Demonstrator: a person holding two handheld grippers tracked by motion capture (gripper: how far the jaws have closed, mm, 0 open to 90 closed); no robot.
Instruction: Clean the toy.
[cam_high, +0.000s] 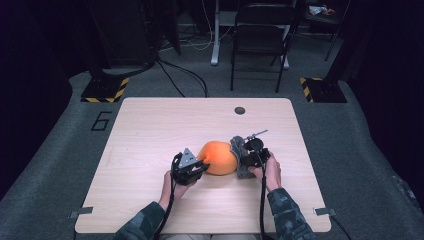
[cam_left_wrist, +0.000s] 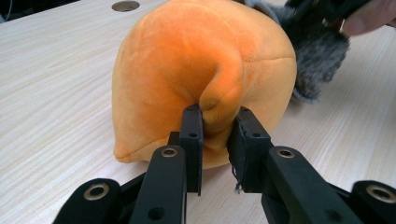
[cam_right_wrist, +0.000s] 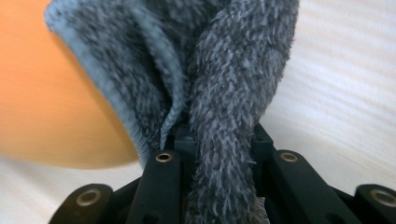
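Note:
An orange plush toy (cam_high: 218, 157) sits on the wooden table (cam_high: 150, 130), a little right of its middle. My left gripper (cam_high: 199, 166) is at the toy's left side, shut on a pinched fold of the orange plush (cam_left_wrist: 217, 100). A grey fuzzy cloth (cam_high: 239, 155) lies against the toy's right side. My right gripper (cam_high: 245, 159) is shut on a bunched fold of that grey cloth (cam_right_wrist: 224, 140), which fills the gap between its jaws. In the right gripper view the orange plush (cam_right_wrist: 51, 98) bulges at the left behind the cloth.
A round cable hole (cam_high: 240, 110) is set in the table near its far edge. Beyond the table stand a folding chair (cam_high: 260, 40) and yellow-and-black striped stand bases (cam_high: 106, 90). Cables run over the grey floor.

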